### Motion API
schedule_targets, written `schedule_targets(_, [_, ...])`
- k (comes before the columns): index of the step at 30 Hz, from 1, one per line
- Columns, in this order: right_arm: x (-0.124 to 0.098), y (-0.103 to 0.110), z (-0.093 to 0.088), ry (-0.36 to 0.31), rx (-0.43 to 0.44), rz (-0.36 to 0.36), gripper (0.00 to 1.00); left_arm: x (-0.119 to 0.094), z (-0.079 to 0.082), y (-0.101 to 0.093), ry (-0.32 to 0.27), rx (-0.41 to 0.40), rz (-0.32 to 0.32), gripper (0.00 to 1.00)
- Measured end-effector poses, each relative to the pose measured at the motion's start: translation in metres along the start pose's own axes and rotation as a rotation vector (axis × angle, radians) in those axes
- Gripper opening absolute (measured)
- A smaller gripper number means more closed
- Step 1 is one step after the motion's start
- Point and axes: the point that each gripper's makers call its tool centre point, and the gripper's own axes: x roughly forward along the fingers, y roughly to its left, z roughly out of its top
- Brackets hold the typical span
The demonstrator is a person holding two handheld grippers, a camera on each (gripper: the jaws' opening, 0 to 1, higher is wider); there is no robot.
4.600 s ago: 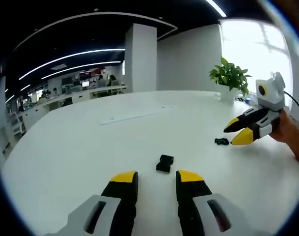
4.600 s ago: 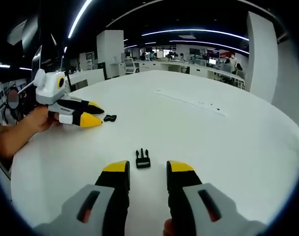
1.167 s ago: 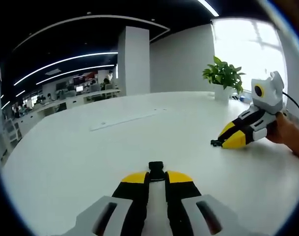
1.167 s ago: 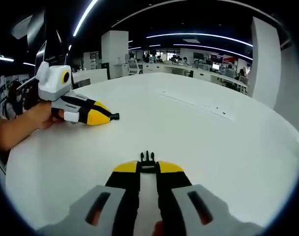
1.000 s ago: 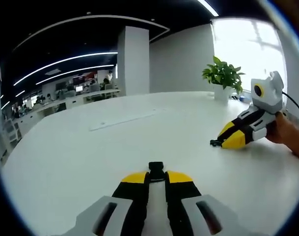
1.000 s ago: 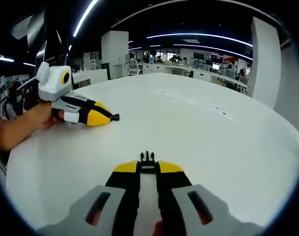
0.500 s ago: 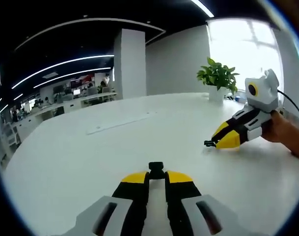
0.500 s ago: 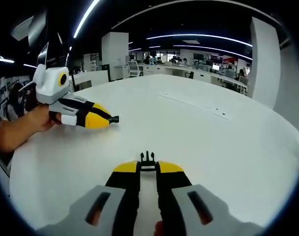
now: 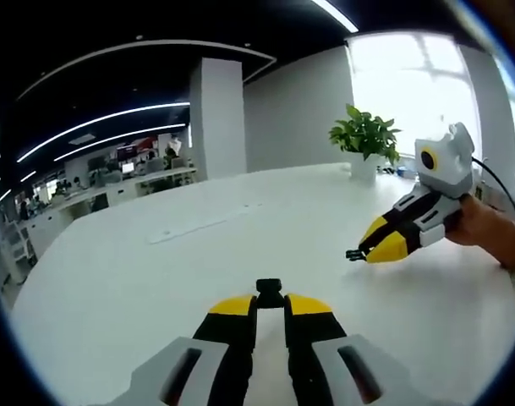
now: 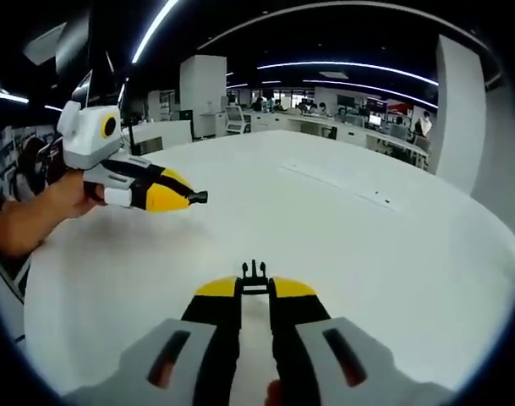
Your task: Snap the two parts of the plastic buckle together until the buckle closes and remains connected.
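In the left gripper view my left gripper [image 9: 270, 303] is shut on the black socket half of the buckle [image 9: 269, 290], which pokes out past the yellow tips, lifted above the white table [image 9: 156, 262]. In the right gripper view my right gripper [image 10: 255, 289] is shut on the black pronged half of the buckle [image 10: 254, 274], prongs pointing forward. Each gripper shows in the other's view: the right one [image 9: 369, 249] at the right with the pronged half [image 9: 353, 255] at its tip, the left one [image 10: 179, 199] at the left with the socket half [image 10: 199, 197] at its tip. The two halves are apart.
A potted green plant [image 9: 364, 139] stands at the far right edge of the table. A hand [image 9: 485, 237] holds the right gripper; a forearm [image 10: 33, 218] holds the left. A thin seam strip [image 10: 337, 184] crosses the tabletop. Office desks and a white pillar [image 9: 216, 118] lie beyond.
Both grippers, each shut on its buckle half, have risen off the table and drawn a little closer to each other. The background has shifted with the moving cameras.
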Motion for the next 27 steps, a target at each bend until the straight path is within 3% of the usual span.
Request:
schedule_targets(8, [-0.008, 0.015, -0.005, 0.005, -0.009, 0.019, 0.13, -0.014, -0.006, -0.014, 0.0, 0.015, -0.023, 0.12])
schedule_targets(16, [-0.02, 0.031, -0.011, 0.007, -0.001, 0.052, 0.13, -0.031, -0.014, -0.034, 0.006, 0.004, -0.124, 0.12])
schedule_targets(27, [-0.03, 0.042, -0.026, 0.019, 0.025, 0.068, 0.13, -0.051, -0.023, -0.044, 0.013, 0.05, -0.164, 0.12])
